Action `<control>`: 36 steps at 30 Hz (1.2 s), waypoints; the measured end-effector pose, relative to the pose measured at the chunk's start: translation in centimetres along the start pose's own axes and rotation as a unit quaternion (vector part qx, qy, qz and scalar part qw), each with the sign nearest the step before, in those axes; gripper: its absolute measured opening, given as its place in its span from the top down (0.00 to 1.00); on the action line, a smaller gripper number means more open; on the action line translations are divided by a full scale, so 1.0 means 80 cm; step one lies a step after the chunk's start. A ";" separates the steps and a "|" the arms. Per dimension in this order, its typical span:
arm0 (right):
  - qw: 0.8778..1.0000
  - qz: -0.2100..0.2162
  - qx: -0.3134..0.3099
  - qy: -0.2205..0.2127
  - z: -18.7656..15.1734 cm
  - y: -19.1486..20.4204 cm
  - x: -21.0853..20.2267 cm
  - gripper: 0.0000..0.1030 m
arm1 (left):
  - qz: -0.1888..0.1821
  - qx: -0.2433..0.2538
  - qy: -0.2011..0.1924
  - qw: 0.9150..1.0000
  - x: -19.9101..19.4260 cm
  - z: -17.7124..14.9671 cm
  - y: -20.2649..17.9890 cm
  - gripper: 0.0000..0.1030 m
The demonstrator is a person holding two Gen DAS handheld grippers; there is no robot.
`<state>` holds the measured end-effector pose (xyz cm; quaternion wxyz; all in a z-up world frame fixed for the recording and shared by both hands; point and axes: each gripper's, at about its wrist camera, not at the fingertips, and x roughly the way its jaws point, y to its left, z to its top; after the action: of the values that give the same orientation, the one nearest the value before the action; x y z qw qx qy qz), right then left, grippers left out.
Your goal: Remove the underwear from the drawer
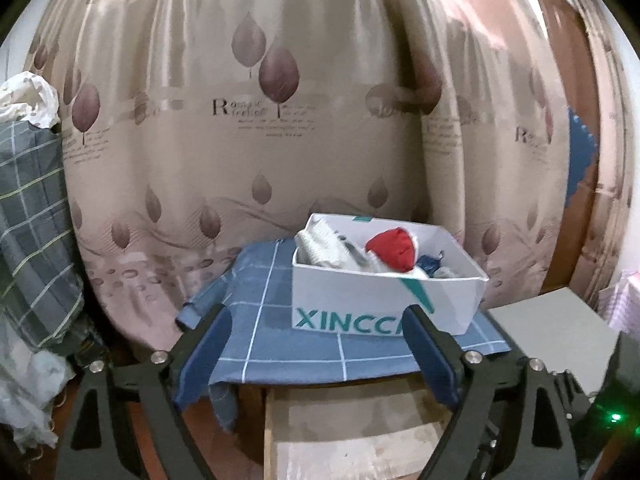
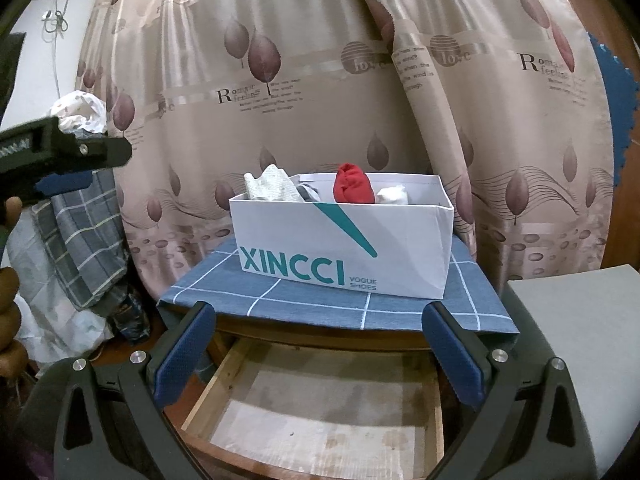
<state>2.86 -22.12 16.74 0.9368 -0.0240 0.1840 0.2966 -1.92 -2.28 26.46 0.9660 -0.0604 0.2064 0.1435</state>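
In the left wrist view, the left hand-held gripper (image 1: 318,330) stood with its jaws wide apart and nothing between them, low in the frame. The underwear (image 1: 390,249), a red bundle, lay in a white shoe box (image 1: 384,300) right of centre, above and beyond the fingertips, well apart from them. The box sat on a blue checked cloth (image 1: 256,336) over the table. Only "XINCC" could be read on the box, the right finger covering the rest.

In the right wrist view, the right hand-held gripper (image 2: 320,334) was likewise spread open and empty, over the open wooden drawer (image 2: 320,412) at the bottom. The red underwear (image 2: 353,188) rested in the box (image 2: 344,248) at centre, above the fingertips. Here "XINCCI VOGUE SHOES" read in full, and the curtain (image 2: 320,92) showed "Romantic feeling" and "love". This view alone showed the left hand-held gripper (image 2: 80,168) at the left edge
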 end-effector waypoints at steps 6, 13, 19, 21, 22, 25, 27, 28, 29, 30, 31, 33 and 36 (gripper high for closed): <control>1.000 0.005 -0.002 0.002 -0.001 0.003 0.000 0.01 | 0.018 0.005 -0.013 1.000 0.000 -0.017 -0.004 0.12; 1.000 0.007 0.000 0.006 -0.001 0.002 0.002 0.01 | 0.026 0.007 0.010 1.000 0.014 -0.025 -0.007 0.12; 1.000 0.008 0.004 0.009 -0.002 0.000 0.002 0.01 | 0.031 0.022 0.037 0.999 0.032 -0.041 -0.014 0.12; 1.000 0.007 0.005 0.011 -0.003 0.000 0.002 0.01 | 0.032 0.023 0.045 0.998 0.037 -0.046 -0.016 0.12; 1.000 0.008 0.006 0.011 -0.003 -0.001 0.003 0.01 | 0.031 0.024 0.049 0.998 0.040 -0.048 -0.017 0.12; 1.000 0.008 0.007 0.013 -0.003 -0.002 0.003 0.01 | 0.032 0.028 0.060 0.997 0.047 -0.054 -0.018 0.12; 1.000 0.006 0.007 0.015 -0.003 -0.004 0.004 0.01 | 0.035 0.033 0.068 0.996 0.054 -0.061 -0.020 0.12; 1.000 0.006 0.008 0.017 -0.004 -0.004 0.004 0.01 | 0.038 0.035 0.071 0.996 0.058 -0.063 -0.020 0.12; 1.000 0.005 0.008 0.019 -0.004 -0.005 0.004 0.01 | 0.046 0.037 0.074 0.995 0.062 -0.067 -0.021 0.12; 1.000 0.004 0.009 0.020 -0.004 -0.006 0.004 0.01 | 0.056 0.038 0.075 0.995 0.067 -0.072 -0.021 0.12; 1.000 0.003 0.009 0.020 -0.005 -0.007 0.004 0.01 | 0.061 0.038 0.077 0.994 0.070 -0.076 -0.021 0.12; 1.000 0.001 0.012 0.020 -0.005 -0.012 0.003 0.01 | 0.056 0.033 0.088 0.994 0.077 -0.085 -0.018 0.12; 1.000 -0.004 0.015 0.022 -0.006 -0.019 0.001 0.01 | 0.052 0.027 0.096 0.994 0.082 -0.092 -0.013 0.12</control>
<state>3.61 -23.39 16.17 0.9340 -0.0172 0.2084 0.2897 1.34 -2.94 17.10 0.9342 -0.0367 0.3049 0.1813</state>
